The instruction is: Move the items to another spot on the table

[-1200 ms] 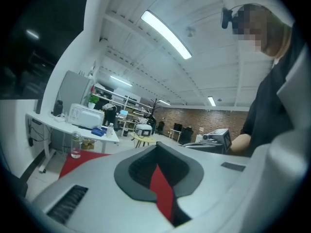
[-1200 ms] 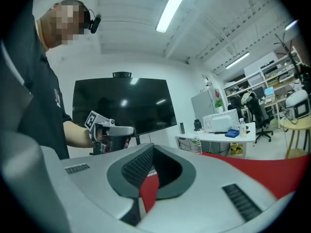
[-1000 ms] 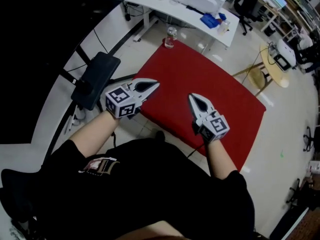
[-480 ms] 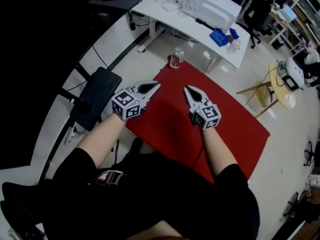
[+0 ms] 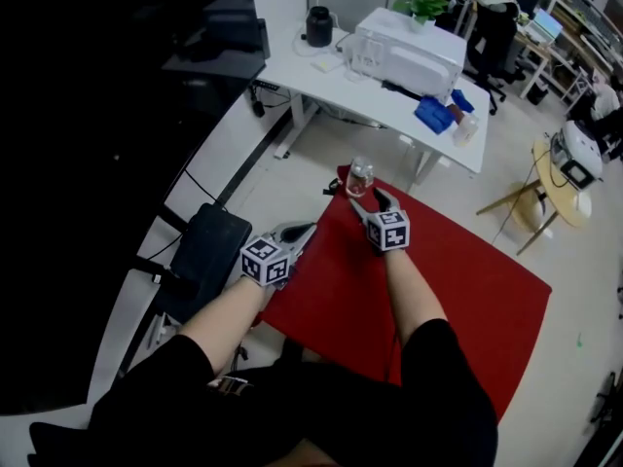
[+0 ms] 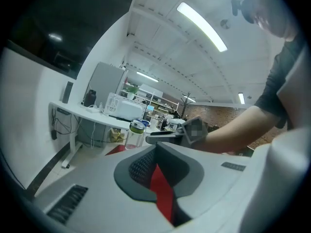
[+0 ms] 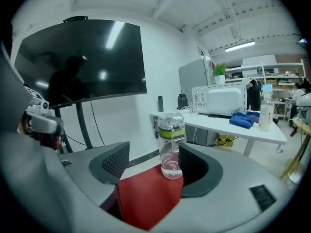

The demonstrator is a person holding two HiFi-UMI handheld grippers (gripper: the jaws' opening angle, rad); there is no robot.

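Observation:
A clear bottle (image 5: 360,176) with a green band and a little liquid stands on the far corner of the red table (image 5: 448,290). My right gripper (image 5: 368,200) reaches up to it. In the right gripper view the bottle (image 7: 171,144) stands just past the fingertips, close to the right pad, and nothing presses on it. The right gripper (image 7: 155,165) has its jaws opening. My left gripper (image 5: 295,232) hovers at the table's left edge, empty, and its tips look closed. From the left gripper view the bottle (image 6: 135,134) shows far ahead beside the right gripper (image 6: 165,137).
Behind the bottle is a white desk (image 5: 321,71) with a white appliance (image 5: 404,52), a black jug (image 5: 318,25) and a blue item (image 5: 435,115). A black padded stand (image 5: 209,256) sits left of the table and a round wooden stool (image 5: 560,178) at the right. A big dark screen (image 7: 82,62) is on the left wall.
Both grippers moved forward toward the table's far corner. The right gripper reached the bottle and its jaws went from shut to spread apart. The left gripper stayed shut.

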